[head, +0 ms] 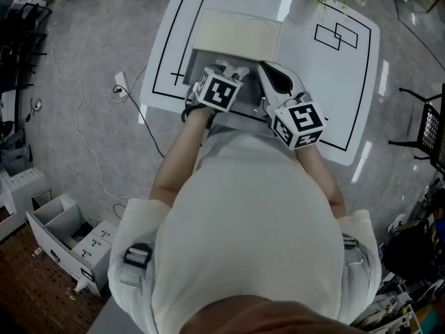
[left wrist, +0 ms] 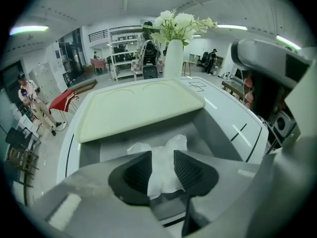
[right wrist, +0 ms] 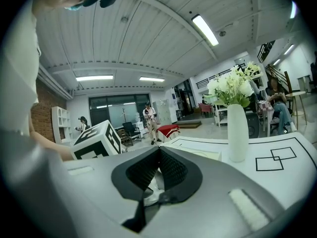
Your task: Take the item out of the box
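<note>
An open box [left wrist: 218, 128] stands on the white table [head: 306, 61], its cream lid [left wrist: 138, 108] folded back. Inside lies a white plastic-wrapped item [left wrist: 148, 150]. My left gripper [left wrist: 162, 156] reaches into the box with its jaws open. The item lies in the gap between the pads, which do not press on it. In the head view the left gripper [head: 229, 69] is at the box's near edge. My right gripper [right wrist: 159, 150] is raised beside the box on the right, jaw tips together. A crumpled white scrap shows behind the tips; what it is I cannot tell.
A white vase [right wrist: 237, 133] of white flowers stands on the far part of the table. Black lines and two overlapping squares [head: 336, 35] are drawn on the tabletop. People [right wrist: 150, 120], chairs and shelves fill the room around. White drawers [head: 66, 239] sit on the floor at left.
</note>
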The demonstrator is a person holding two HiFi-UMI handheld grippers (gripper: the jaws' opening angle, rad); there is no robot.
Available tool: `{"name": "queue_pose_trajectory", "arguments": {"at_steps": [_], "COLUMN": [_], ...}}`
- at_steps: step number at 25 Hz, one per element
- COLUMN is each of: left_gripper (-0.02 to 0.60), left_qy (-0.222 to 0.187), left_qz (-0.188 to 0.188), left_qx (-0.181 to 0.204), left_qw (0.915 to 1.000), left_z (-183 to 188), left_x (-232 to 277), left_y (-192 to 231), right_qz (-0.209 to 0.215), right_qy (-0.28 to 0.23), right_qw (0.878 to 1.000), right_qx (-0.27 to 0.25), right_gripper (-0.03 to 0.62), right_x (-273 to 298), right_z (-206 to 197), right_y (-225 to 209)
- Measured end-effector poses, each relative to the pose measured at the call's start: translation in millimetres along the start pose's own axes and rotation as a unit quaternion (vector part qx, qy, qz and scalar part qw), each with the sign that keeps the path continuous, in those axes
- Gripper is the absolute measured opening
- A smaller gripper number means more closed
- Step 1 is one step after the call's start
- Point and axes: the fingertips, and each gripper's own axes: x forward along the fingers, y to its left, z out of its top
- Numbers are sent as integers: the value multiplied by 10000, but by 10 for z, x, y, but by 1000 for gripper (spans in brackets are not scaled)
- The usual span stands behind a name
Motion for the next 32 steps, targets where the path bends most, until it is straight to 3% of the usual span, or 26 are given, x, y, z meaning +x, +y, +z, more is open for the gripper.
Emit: {"name": "queue_pose_trajectory", "arguments": {"at_steps": [3, 8, 17, 24, 32], "left_gripper": [104, 75, 20, 9, 6], "left_qy": [139, 72, -409, -626, -1193], "left_qz": [246, 385, 320, 242, 324], "left_qx": [218, 400, 297, 223, -113], "left_qw": [9994, 9984, 9982, 9975, 9923], "left_z": [-37, -43, 40, 15, -38], "left_x": [30, 42, -78, -183, -394], "left_y": [21, 42, 70, 47, 76], "right_qz": [-1, 0, -44, -97, -233], "right_qy": [0, -8, -54, -72, -17], "right_qw": [10000, 10000, 9999, 9998, 9996], "right_qx": [-7, -39, -103, -133, -149], "right_gripper": [-2, -2, -2, -2, -2], "right_x": [-11, -8, -48, -91, -190], "right_z": [-5, -12, 24, 35, -29], "right_y": [13, 30, 88, 187, 335]}}
